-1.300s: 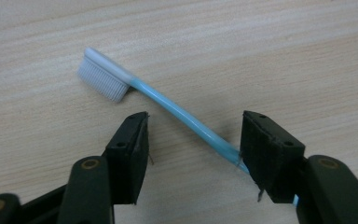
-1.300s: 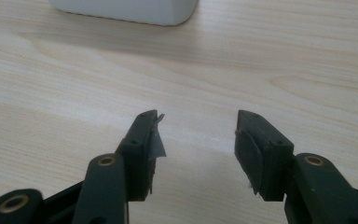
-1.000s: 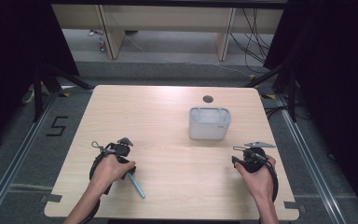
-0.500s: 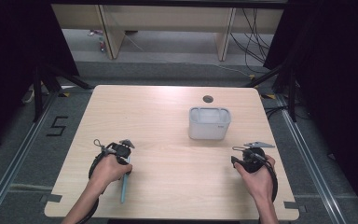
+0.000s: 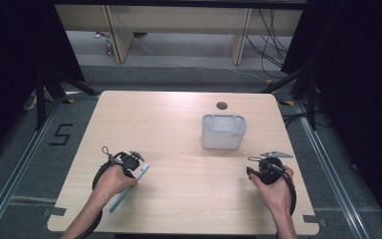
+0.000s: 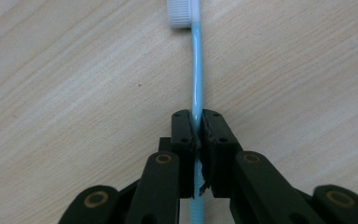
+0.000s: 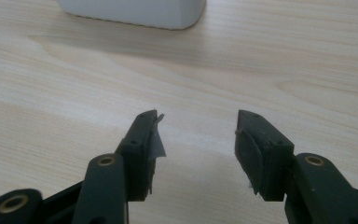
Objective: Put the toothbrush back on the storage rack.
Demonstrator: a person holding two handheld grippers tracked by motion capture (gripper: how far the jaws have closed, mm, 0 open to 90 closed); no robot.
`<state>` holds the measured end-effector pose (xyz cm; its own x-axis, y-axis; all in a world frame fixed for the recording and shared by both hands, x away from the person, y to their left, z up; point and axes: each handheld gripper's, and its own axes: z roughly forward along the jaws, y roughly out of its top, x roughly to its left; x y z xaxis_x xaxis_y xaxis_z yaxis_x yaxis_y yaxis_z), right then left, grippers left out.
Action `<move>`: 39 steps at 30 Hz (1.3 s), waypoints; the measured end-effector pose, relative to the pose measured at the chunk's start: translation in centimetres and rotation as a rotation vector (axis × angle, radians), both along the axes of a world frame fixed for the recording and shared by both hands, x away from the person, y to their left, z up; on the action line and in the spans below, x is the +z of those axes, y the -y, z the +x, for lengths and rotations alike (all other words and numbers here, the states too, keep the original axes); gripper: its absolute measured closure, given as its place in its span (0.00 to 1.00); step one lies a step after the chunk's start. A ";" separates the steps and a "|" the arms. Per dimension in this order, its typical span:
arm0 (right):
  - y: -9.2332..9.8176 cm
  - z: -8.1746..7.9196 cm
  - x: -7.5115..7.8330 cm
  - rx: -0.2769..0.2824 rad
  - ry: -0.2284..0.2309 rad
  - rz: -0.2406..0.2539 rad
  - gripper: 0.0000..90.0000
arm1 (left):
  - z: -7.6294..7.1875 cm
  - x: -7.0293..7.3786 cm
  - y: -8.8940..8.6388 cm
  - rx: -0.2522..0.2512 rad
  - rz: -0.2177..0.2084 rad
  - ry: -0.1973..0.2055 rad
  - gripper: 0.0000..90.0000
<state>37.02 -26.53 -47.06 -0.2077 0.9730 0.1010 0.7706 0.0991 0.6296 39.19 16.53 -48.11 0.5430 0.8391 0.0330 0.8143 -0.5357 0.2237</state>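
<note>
A light blue toothbrush (image 6: 196,70) with a white bristle head (image 6: 182,11) lies on the wooden table. My left gripper (image 6: 196,116) has just been closing and is now shut on its thin handle, with the pads pressing both sides. In the high view the left gripper (image 5: 129,162) is at the table's front left, and the toothbrush (image 5: 122,196) sticks out from it toward the near edge. At the front right, my right gripper (image 5: 264,164) rests on the table. Its jaws stand open with nothing between them (image 7: 198,121).
A white rounded box (image 5: 223,132) stands right of centre, just ahead of the right gripper, and its base shows as the white box (image 7: 135,9) at the top. Behind it is a round cable hole (image 5: 222,105). Bare tabletop (image 5: 179,164) lies between the two hands.
The left jaws have closed onto the toothbrush handle. The toothbrush has swung from pointing down-right to pointing down-left of the hand. The right hand has not moved.
</note>
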 end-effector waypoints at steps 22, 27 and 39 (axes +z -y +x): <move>0.1 0.2 -0.3 0.053 0.088 -0.008 0.55 | -1.1 2.1 -1.7 -0.109 -0.165 0.255 0.93; 0.0 0.0 -0.3 0.073 0.089 0.000 0.55 | -1.5 2.2 -2.0 -0.121 -0.232 0.324 0.93; -0.4 -0.1 -0.7 0.099 0.130 0.032 0.58 | -2.2 1.6 -2.8 -0.134 -0.418 0.572 0.93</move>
<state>36.87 -26.14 -47.76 -0.3155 0.9439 0.0976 0.6697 0.1486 0.7276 37.02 19.35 -46.49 0.6356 0.7713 0.0343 0.4413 -0.3994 0.8036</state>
